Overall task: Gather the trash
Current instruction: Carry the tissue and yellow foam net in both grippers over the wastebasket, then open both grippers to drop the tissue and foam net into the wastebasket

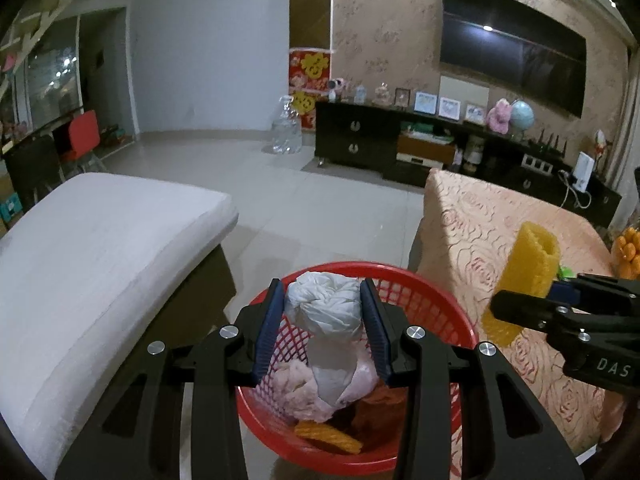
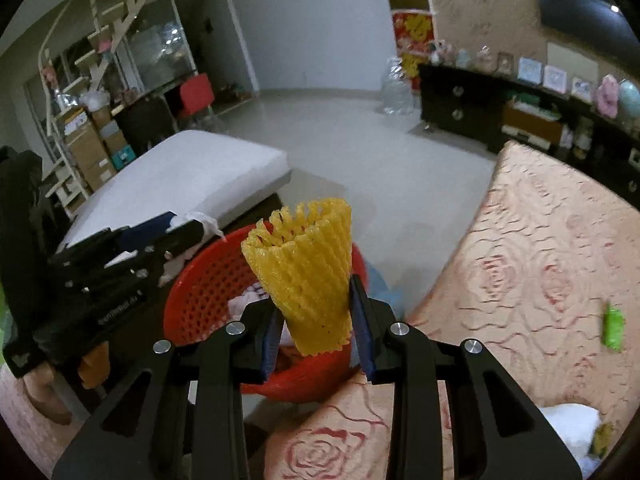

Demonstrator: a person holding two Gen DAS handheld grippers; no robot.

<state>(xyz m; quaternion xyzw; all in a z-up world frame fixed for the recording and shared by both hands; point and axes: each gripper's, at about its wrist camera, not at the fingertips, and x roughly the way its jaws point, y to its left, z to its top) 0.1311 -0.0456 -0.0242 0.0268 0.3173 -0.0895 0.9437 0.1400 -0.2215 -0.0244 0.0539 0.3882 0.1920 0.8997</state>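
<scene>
Our left gripper (image 1: 324, 292) clenches a knotted white bag (image 1: 325, 306) over the red basket (image 1: 436, 300), which already contains pinkish scraps. Our right gripper (image 2: 314, 320) grasps a yellow foam fruit net (image 2: 306, 268), upright, near the basket's right rim, beside the rose-patterned table (image 2: 540, 264). A green scrap (image 2: 614, 326) lies on that table, far right.

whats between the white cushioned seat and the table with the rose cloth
The red basket of trash, standing on bare tiled floor in that gap; both wrist views show it.
</scene>
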